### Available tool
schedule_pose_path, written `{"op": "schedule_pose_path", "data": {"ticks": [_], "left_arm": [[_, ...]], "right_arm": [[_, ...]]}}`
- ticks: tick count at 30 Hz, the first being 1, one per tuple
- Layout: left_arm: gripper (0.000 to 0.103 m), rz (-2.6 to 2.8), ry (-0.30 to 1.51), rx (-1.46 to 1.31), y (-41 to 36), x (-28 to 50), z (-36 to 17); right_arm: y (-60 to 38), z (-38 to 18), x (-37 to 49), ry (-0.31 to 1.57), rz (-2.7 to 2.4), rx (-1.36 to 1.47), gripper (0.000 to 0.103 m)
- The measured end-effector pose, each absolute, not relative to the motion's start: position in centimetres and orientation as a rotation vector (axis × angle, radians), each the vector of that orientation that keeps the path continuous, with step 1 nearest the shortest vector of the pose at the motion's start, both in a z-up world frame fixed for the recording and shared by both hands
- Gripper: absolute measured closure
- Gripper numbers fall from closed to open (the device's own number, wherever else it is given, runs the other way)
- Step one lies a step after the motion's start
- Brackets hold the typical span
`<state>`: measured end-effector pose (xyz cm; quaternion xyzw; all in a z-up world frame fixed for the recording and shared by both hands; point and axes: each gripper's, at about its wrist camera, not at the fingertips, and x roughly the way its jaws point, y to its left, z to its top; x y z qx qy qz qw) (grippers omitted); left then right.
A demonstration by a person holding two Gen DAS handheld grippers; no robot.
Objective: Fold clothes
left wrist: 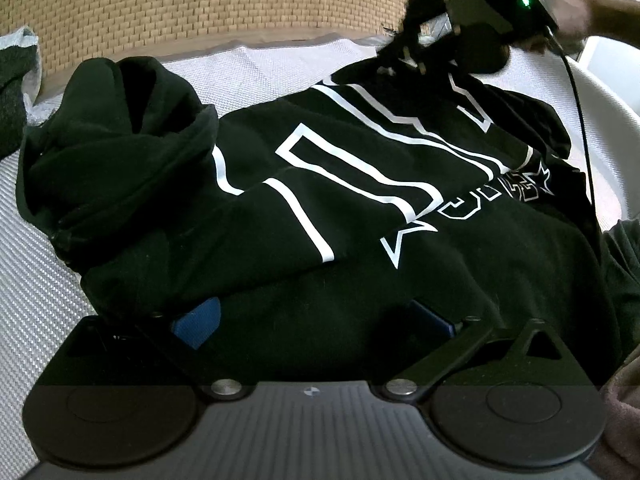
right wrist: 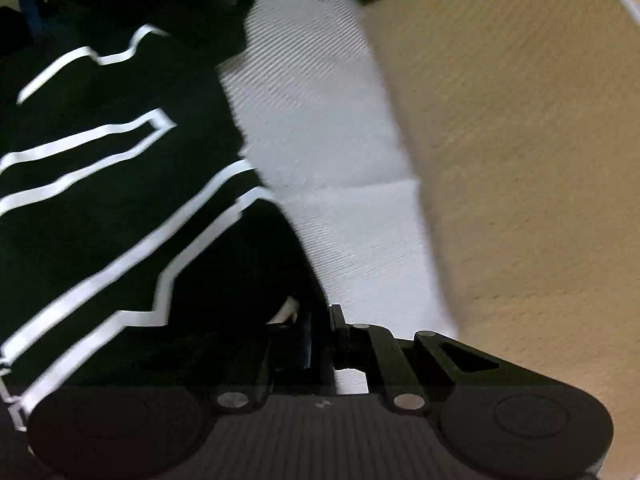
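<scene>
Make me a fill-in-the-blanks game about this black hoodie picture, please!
1. The hoodie is black with big ____ outlined letters.
2. It lies on a ____ textured cloth.
3. The right gripper is ____ on the hoodie's edge.
4. The left gripper has ____ pads.

Missing words: white; white; shut; blue

A white ribbed woven cloth [left wrist: 276,64] covers the work surface. Beyond its far edge lies a tan woven rattan mat [left wrist: 200,0].
</scene>
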<state>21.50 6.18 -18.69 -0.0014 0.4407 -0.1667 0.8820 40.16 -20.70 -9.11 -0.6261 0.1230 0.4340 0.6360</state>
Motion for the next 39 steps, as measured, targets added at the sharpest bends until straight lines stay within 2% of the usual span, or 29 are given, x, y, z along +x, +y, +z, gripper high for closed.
{"op": "schedule_pose_path", "data": {"ticks": [2,7,10,11,13,14,18,21,23,27,29,30,31,34,36,39], "left_arm": [[0.001,-0.347,0.917,-0.004,6.1,21.4,-18.5],[0.001,-0.320,0.924,-0.006,6.1,21.5,-18.1],[0.001,-0.320,0.924,-0.008,6.1,21.4,-17.8],[0.001,-0.319,0.925,-0.005,6.0,21.4,-17.8],[0.001,-0.301,0.926,-0.011,5.9,21.5,-17.8],[0.001,-0.301,0.924,-0.012,5.9,21.5,-17.8],[0.001,-0.305,0.918,-0.017,6.1,21.5,-17.8],[0.000,-0.306,0.916,-0.018,6.0,21.5,-17.8],[0.000,-0.304,0.917,-0.015,6.0,21.5,-17.8],[0.001,-0.300,0.920,-0.009,5.8,21.6,-17.7],[0.002,-0.296,0.920,-0.010,5.9,21.6,-17.6],[0.004,-0.293,0.919,-0.014,6.0,21.6,-17.5],[0.005,-0.289,0.915,-0.023,6.1,21.6,-17.4],[0.015,-0.272,0.902,-0.054,6.7,21.5,-17.1],[0.027,-0.252,0.885,-0.072,7.2,21.5,-16.6],[0.039,-0.240,0.856,-0.078,7.4,21.3,-16.1]], "right_arm": [[-20.8,-8.2,40.1,0.198,0.927,-1.422,0.103],[-20.4,-5.2,40.3,0.353,0.950,-1.291,0.101],[-20.0,-5.4,41.2,0.406,0.959,-1.244,0.099],[-19.4,-5.5,41.7,0.444,0.978,-1.219,0.097],[-19.2,-6.0,41.9,0.514,1.012,-1.183,0.081],[-18.9,-6.5,42.0,0.545,1.023,-1.172,0.077],[-15.7,-8.8,43.3,0.709,1.186,-1.051,0.072],[-15.7,-9.3,41.8,0.768,1.288,-0.985,0.063],[-16.0,-9.7,40.6,0.795,1.332,-0.993,0.062],[-17.6,-10.7,38.7,0.845,1.373,-0.952,0.063],[-18.8,-10.8,37.4,0.834,1.403,-0.941,0.076],[-19.5,-10.8,36.5,0.821,1.423,-0.943,0.086],[-20.2,-10.8,35.7,0.806,1.441,-0.948,0.089],[-21.6,-10.9,32.6,0.742,1.466,-1.021,0.098],[-22.2,-11.2,31.2,0.706,1.465,-1.057,0.099],[-23.1,-11.9,29.3,0.714,1.491,-1.083,0.099]]}}
